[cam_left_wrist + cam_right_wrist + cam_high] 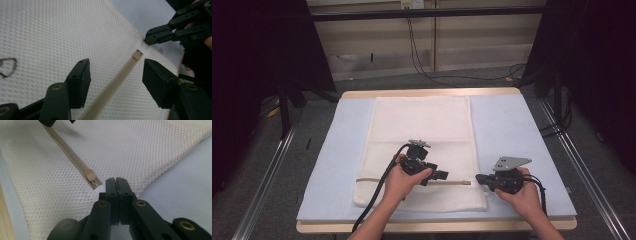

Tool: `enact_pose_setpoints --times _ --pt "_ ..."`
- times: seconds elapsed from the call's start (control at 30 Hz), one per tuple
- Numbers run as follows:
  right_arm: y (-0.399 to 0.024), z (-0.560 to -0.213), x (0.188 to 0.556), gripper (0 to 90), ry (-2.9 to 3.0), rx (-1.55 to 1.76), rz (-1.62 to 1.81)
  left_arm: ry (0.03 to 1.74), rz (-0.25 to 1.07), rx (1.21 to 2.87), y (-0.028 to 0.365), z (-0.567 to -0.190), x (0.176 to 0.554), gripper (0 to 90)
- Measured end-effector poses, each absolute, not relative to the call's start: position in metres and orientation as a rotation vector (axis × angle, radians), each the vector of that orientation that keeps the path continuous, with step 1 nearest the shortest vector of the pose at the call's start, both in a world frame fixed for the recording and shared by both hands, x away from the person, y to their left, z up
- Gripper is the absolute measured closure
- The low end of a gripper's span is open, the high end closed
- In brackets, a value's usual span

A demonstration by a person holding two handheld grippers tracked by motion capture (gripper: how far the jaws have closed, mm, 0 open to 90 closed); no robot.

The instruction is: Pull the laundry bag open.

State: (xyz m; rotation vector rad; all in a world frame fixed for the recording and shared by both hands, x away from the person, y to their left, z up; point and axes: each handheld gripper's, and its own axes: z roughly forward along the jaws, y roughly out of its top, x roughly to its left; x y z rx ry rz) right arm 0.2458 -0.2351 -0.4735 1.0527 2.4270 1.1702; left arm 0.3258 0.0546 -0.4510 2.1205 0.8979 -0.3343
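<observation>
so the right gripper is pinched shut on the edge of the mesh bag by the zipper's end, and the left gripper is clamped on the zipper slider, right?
Not quite. The left gripper is not clamped on anything: in the left gripper view its jaws stand apart over the zipper, short of the slider. The right gripper is indeed pinched shut on the mesh bag edge by the zipper's end.

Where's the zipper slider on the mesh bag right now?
The slider sits at the zipper's right end near the mesh bag's front right corner in the high view, just ahead of the shut right gripper, which pinches the white tab beside it.
</observation>
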Motion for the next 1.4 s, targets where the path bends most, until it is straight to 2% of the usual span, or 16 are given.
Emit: enact_pose_setpoints --times 0.03,0.2,0.33,0.6,0.7,0.9,1.2,1.23,1.4 --pt "-0.235 -0.474 0.246 89.2 2.427 1.053 1.17 0.907 -0.37 2.106 0.054 -0.452 0.326 40.2" --pt "-0.235 -0.474 0.246 89.2 2.428 1.052 1.169 0.925 -0.377 2.079 0.049 -0.454 0.327 41.0" --pt "-0.235 -0.474 0.246 89.2 2.432 1.054 1.17 0.945 -0.379 2.088 0.045 -0.454 0.326 37.6" --pt "-0.234 -0.474 0.245 90.0 2.436 1.043 1.167 0.967 -0.456 2.07 0.034 -0.458 0.324 45.4" --pt "-0.234 -0.474 0.246 90.0 2.438 1.037 1.17 0.979 -0.441 2.075 0.029 -0.458 0.323 47.1" --pt "-0.231 -0.474 0.245 90.0 2.453 1.018 1.169 0.986 -0.478 2.087 0.023 -0.46 0.324 55.6" --pt "-0.227 -0.478 0.245 90.0 2.477 0.978 1.152 1.096 -0.584 2.051 0.011 -0.464 0.32 67.3" --pt "-0.227 -0.478 0.245 90.0 2.479 0.977 1.144 1.086 -0.559 2.072 0.01 -0.465 0.321 68.6" --pt "-0.226 -0.479 0.246 90.0 2.482 0.98 1.143 1.109 -0.553 2.082 0.005 -0.467 0.32 68.5"
